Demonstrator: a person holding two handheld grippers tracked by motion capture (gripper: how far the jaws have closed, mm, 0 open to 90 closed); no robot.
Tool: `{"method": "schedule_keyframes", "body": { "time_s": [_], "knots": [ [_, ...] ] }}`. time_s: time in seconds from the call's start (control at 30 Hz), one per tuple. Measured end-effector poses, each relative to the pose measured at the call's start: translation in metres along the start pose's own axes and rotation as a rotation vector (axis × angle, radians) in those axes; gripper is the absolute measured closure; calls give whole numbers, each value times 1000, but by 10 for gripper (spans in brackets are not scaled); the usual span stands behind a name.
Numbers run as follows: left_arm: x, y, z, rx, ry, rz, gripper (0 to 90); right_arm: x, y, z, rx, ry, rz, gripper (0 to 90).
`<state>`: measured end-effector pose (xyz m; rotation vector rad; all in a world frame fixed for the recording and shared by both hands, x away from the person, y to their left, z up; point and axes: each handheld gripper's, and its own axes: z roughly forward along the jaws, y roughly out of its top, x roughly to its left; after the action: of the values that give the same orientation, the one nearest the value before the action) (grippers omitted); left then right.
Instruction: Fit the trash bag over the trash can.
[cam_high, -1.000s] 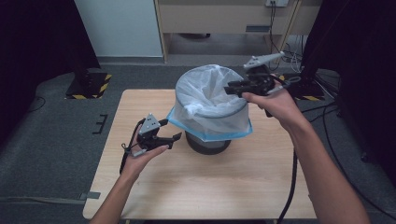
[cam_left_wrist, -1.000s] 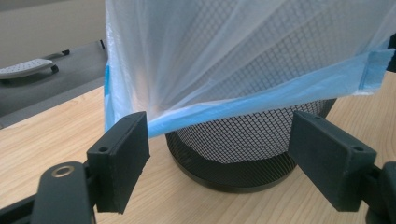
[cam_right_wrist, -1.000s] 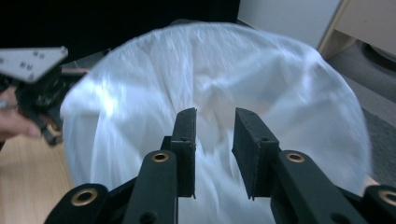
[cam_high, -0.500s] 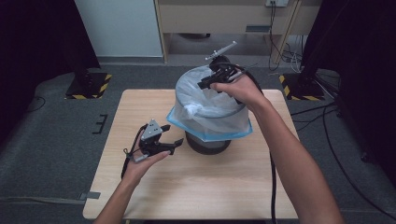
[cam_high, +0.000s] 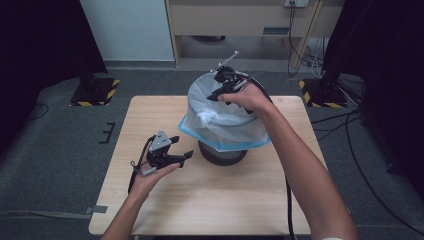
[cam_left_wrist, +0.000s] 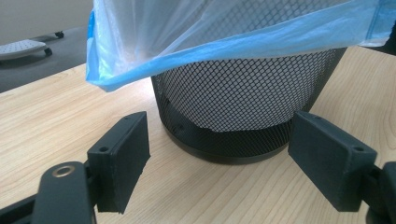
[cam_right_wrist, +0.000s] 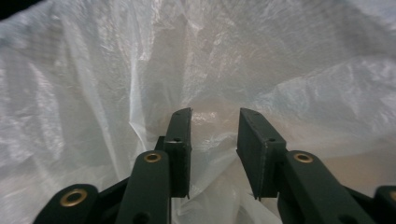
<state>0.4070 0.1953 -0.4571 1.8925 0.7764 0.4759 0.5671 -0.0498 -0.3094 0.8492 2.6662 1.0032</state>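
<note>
Bag liner (cam_high: 220, 117), white plastic with a blue hem, is draped over the black mesh bin (cam_high: 222, 152), which stands upright just right of centre on the wooden table (cam_high: 250, 200). Right gripper (cam_high: 220, 92) reaches down into the bag mouth from 12 o'clock; jaws have just been opening, a narrow gap, nothing pinched, film directly ahead. Left gripper (cam_high: 180, 150) hovers at the bin's 8 o'clock, jaws wide and empty, bin base dead ahead. Right hand nearer the liner. No readable writing
</note>
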Motion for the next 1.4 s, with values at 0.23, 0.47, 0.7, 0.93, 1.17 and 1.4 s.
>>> {"method": "schedule_keyframes", "body": {
  "time_s": [0.23, 0.47, 0.7, 0.93, 1.17, 1.4],
  "knots": [
    [3, -1, -1, 0, 4, -4, 194, 3, 2, 15, 53, 9, 0, 503],
    [7, -4, -4, 1, 12, -17, 191, 4, 4, 26, 74, -13, 5, 357],
    [14, -4, -5, 0, 22, -24, 190, 4, 4, 22, 51, -21, 28, 208],
    [22, -4, -4, 12, 27, -38, 182, 7, 4, -7, -30, -27, 29, 154],
    [40, -1, -5, 46, 65, -84, 147, -10, -9, -65, -213, -101, 78, 198],
    [54, 0, -7, 52, 112, -105, 135, -29, -29, -103, -336, -176, 129, 293]
  ]
}}
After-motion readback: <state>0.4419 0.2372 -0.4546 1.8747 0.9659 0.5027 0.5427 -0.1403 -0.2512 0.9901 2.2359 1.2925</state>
